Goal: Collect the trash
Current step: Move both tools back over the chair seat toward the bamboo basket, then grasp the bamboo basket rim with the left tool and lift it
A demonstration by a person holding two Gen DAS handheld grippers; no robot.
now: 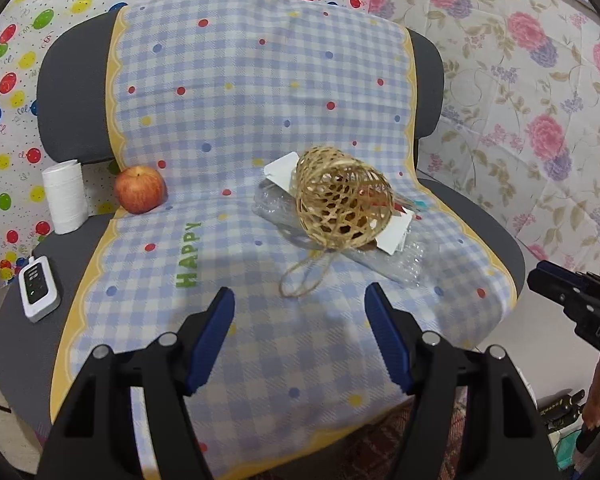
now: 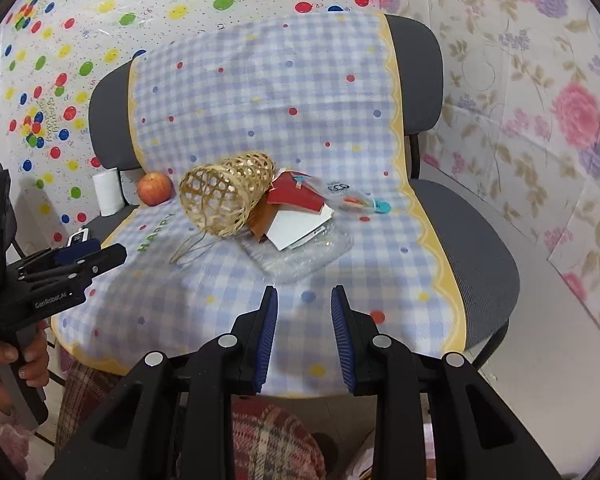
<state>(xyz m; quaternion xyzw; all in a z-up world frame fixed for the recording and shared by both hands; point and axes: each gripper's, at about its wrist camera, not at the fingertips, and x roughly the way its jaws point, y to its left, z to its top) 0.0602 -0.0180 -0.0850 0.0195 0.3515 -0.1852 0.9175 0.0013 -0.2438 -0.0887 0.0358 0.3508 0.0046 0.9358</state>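
A woven bamboo basket [image 1: 342, 196] [image 2: 226, 196] lies on its side on the blanket-covered chair seat, twine loop [image 1: 304, 276] trailing toward me. Behind and under it lies trash: red and white card pieces [image 2: 300, 208], a clear plastic wrapper [image 2: 300, 254] [image 1: 396, 262], and a small packet with a teal end [image 2: 360, 200]. My left gripper [image 1: 300, 312] is open and empty, just short of the twine. My right gripper [image 2: 305, 312] is open partway and empty, near the seat's front, short of the wrapper.
A red apple [image 1: 140, 190] [image 2: 154, 188], a white paper roll [image 1: 64, 196] [image 2: 108, 194] and a white remote [image 1: 40, 288] sit at the seat's left side. The grey chair [image 2: 472, 232] has a backrest behind. Patterned sheets cover the walls.
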